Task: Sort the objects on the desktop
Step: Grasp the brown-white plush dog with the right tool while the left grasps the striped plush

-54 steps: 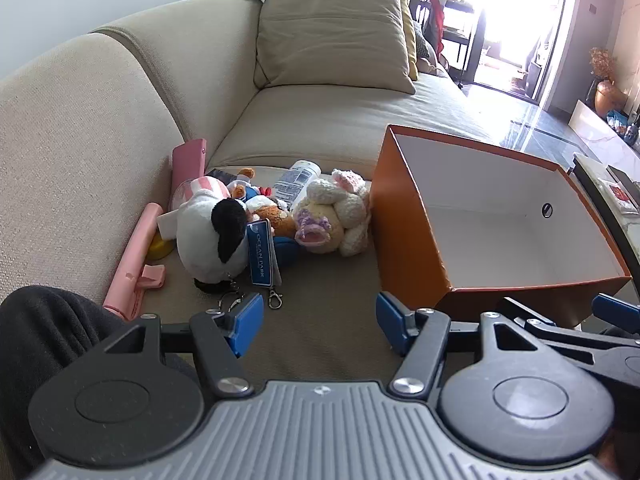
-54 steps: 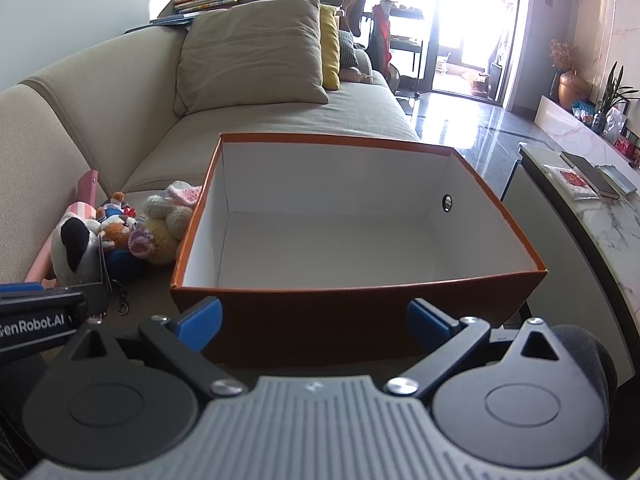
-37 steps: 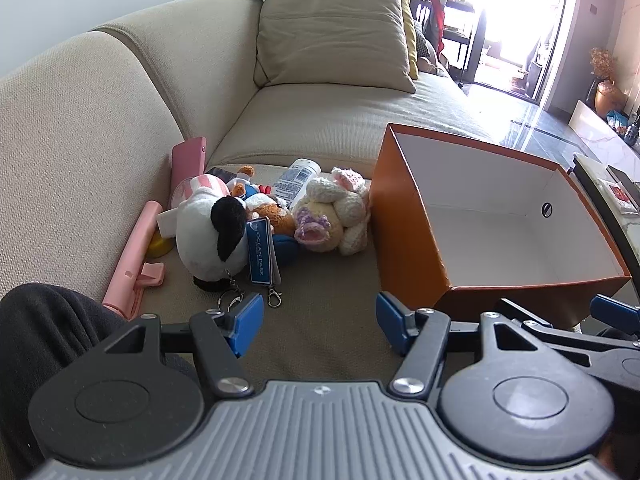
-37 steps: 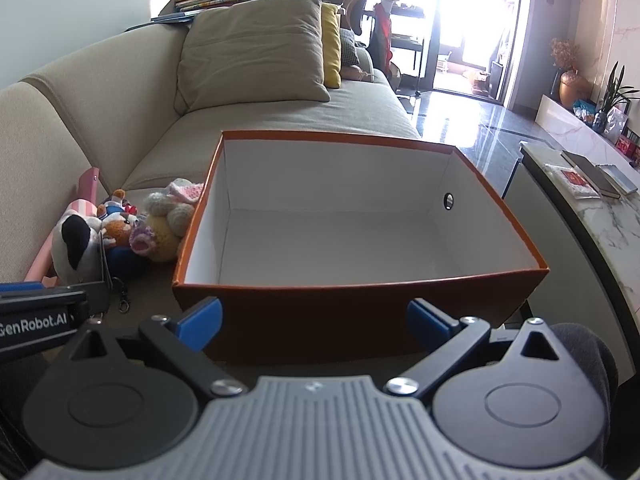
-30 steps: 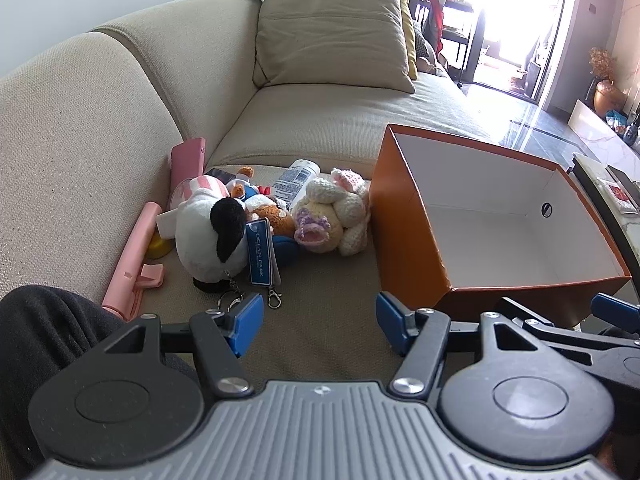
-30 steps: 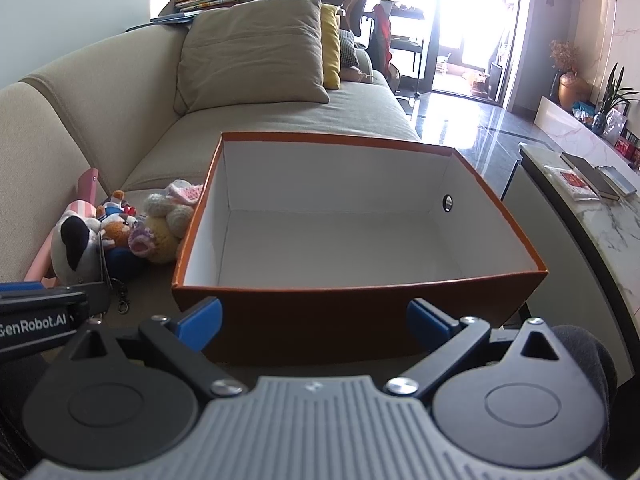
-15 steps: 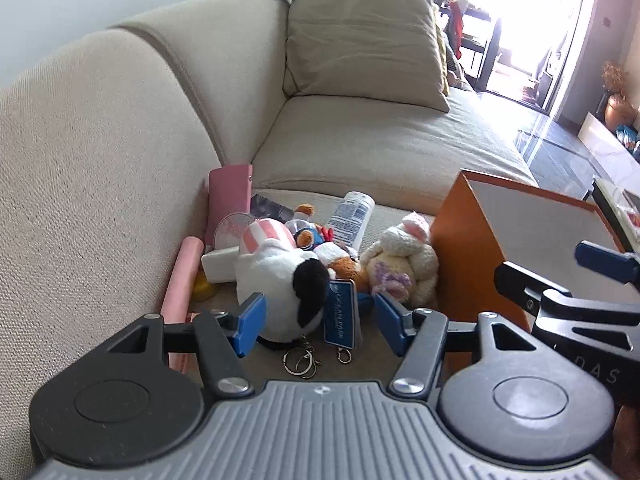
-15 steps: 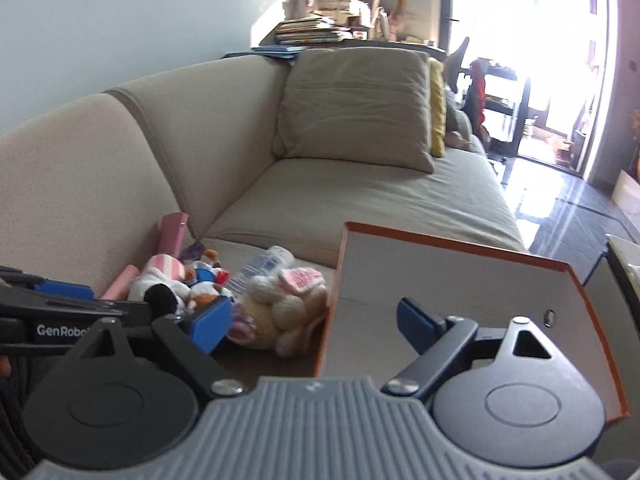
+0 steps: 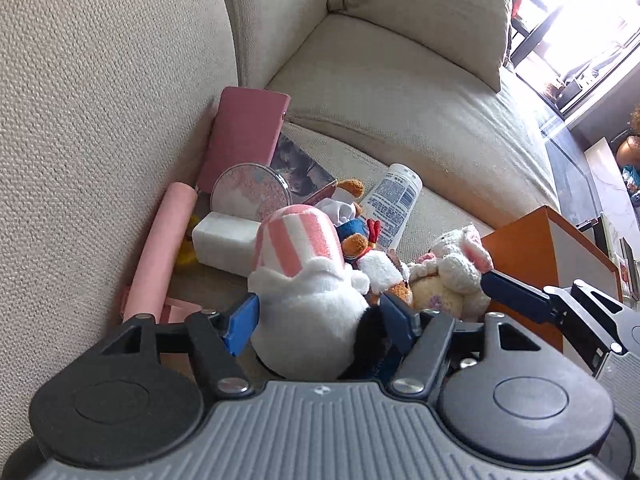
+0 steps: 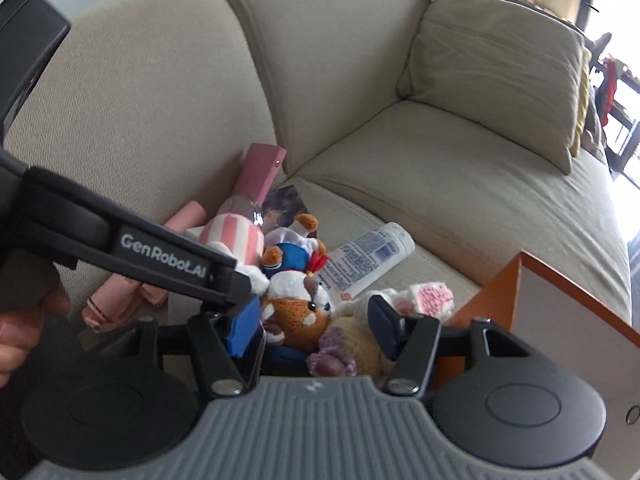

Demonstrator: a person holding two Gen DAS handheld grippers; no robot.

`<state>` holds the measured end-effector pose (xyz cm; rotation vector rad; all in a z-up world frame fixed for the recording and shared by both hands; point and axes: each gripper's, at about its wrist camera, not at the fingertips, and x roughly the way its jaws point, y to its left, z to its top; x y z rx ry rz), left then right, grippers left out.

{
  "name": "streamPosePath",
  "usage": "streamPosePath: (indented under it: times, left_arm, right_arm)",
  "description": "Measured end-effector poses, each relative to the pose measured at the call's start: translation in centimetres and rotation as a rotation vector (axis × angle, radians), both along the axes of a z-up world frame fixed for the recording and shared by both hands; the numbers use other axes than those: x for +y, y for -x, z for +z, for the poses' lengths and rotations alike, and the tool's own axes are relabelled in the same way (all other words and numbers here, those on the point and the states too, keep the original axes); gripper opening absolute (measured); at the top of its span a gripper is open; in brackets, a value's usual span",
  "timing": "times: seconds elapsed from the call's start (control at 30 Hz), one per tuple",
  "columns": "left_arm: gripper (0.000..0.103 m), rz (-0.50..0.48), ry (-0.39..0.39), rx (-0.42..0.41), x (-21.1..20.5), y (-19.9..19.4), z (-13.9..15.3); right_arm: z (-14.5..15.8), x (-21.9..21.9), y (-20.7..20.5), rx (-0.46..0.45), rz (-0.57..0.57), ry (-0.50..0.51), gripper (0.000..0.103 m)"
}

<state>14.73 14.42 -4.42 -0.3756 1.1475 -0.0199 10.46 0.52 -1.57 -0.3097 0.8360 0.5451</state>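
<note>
Sofa seat (image 9: 400,92), beside orange box (image 9: 516,264): left gripper (image 9: 316,320) opening around white plush (image 9: 308,312); right gripper (image 10: 308,324) closing around fox plush (image 10: 296,316). Next: squeeze, lift both.

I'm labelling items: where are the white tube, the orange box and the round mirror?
white tube (image 9: 394,210), left wrist view, on its printed label
orange box (image 9: 524,246), left wrist view, on its outer wall
round mirror (image 9: 251,192), left wrist view, on its glass face

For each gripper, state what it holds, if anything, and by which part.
Nothing is gripped yet. The left gripper, opening, straddles the white plush; the right gripper, closing, straddles the orange plush.
</note>
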Motion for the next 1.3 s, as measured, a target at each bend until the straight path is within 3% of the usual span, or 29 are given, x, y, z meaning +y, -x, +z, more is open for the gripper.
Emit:
streamPosePath:
  times: [0.27, 0.6, 0.67, 0.73, 0.9, 1.2, 1.3]
  left_arm:
    - [0.083, 0.040, 0.012, 0.087, 0.7, -1.1, -2.3]
    - [0.082, 0.101, 0.171, 0.132, 3.1, -0.9, -4.7]
    - [0.083, 0.107, 0.184, 0.133, 3.5, -0.7, -4.8]
    - [0.085, 0.108, 0.205, 0.137, 3.8, -0.5, -5.0]
    - [0.087, 0.107, 0.223, 0.134, 4.1, -0.4, -5.1]
    - [0.076, 0.119, 0.260, 0.090, 4.9, 0.0, -4.2]
    - [0.076, 0.134, 0.233, 0.060, 5.6, 0.6, -3.0]
  right_arm:
    - [-2.2, 2.5, -1.6, 0.023, 0.118, 0.116, 0.061]
    - [-3.9, 3.8, -3.7, 0.057, 0.137, 0.151, 0.065]
    - [-4.3, 3.7, -4.1, 0.084, 0.127, 0.133, 0.063]
    - [-4.6, 3.4, -4.5, 0.127, 0.133, 0.096, 0.053]
    - [-4.5, 3.2, -3.9, 0.116, 0.125, 0.088, 0.050]
    - [-3.9, 1.6, -4.3, 0.142, 0.109, -0.009, 0.048]
    - [-2.8, 1.1, -4.2, 0.134, 0.102, -0.061, 0.048]
